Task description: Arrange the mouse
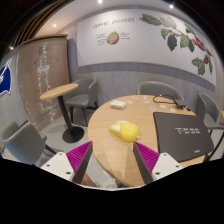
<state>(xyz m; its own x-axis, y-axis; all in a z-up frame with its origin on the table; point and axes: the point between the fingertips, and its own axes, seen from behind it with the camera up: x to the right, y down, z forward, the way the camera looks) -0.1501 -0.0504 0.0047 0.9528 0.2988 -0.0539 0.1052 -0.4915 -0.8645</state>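
Mouse (127,131) sits on the bench (105,150), just ahead of your released gripper (113,163). Move straight in, then squeeze both sides softly.

Single view from above the round table (105,140), facing forward along the fingers (75,165)

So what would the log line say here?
gripper: open, empty | mouse: yellow, on table, just ahead of fingers | mat: black, beside mouse
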